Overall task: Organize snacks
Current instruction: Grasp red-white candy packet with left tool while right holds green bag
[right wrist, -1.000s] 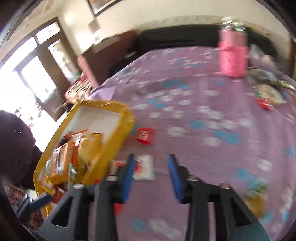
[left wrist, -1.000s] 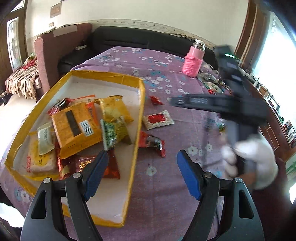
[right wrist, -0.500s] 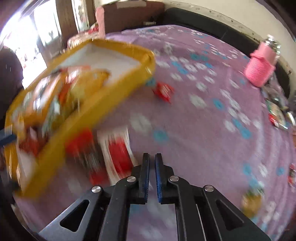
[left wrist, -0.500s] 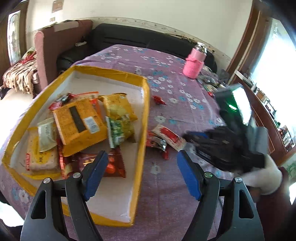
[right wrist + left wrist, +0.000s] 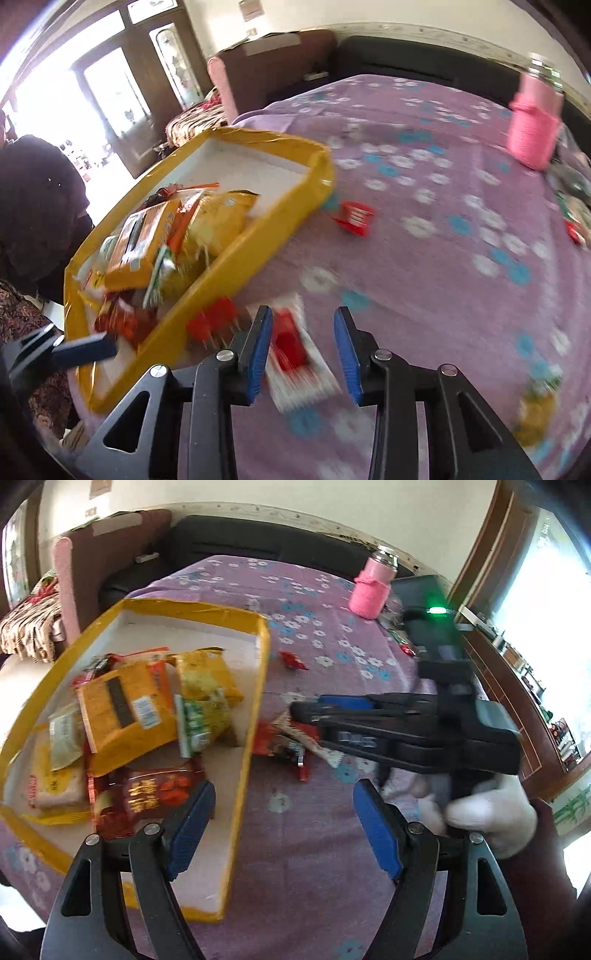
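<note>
A yellow-rimmed cardboard tray (image 5: pixel 258 686) holds several snack packets, among them an orange packet (image 5: pixel 125 716); it also shows in the right wrist view (image 5: pixel 258 243). My left gripper (image 5: pixel 282 827) is open and empty over the tray's right rim. My right gripper (image 5: pixel 303 354) is open around a white-and-red packet (image 5: pixel 299 354) lying on the purple cloth; in the left wrist view it (image 5: pixel 314 710) sits just right of the tray. A red packet (image 5: pixel 212 325) lies beside the tray, and another small red one (image 5: pixel 354 218) lies farther off.
A pink-sleeved bottle (image 5: pixel 373 587) stands at the far right of the table. More wrappers (image 5: pixel 535 410) lie on the right side. A sofa and armchair (image 5: pixel 110 565) stand behind the table. The tray's far half is bare white (image 5: pixel 192 635).
My right gripper was shut half a second ago and now stands open around the white-and-red packet, closer to the tray. My left gripper stayed open and barely moved.
</note>
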`<action>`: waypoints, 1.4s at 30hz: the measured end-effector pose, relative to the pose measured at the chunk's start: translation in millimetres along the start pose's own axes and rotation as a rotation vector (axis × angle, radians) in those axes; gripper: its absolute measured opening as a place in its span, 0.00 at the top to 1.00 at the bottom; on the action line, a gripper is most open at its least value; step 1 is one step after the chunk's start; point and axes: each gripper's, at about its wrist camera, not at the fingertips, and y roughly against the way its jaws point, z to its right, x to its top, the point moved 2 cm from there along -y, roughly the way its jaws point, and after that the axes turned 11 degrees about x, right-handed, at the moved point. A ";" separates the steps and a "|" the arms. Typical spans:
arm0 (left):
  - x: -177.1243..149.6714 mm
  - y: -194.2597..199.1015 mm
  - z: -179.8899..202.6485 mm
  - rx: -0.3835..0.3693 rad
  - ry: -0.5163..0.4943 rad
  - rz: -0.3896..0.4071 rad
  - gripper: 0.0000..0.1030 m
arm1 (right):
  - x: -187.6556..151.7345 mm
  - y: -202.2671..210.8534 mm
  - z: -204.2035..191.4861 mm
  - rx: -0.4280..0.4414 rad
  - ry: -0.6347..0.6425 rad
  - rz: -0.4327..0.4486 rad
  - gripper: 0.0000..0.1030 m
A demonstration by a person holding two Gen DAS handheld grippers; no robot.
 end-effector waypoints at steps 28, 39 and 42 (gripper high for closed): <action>14.6 -65.4 98.3 -0.141 -0.116 -0.134 0.26 | -85.6 116.6 120.0 -0.291 -0.297 0.246 0.34; 14.9 -91.3 139.3 0.050 -0.294 -0.034 0.49 | -90.3 107.6 124.0 -0.331 -0.278 0.227 0.58; 10.3 -85.8 140.4 0.025 -0.321 -0.002 0.92 | -93.5 115.8 128.8 -0.311 -0.308 0.257 0.60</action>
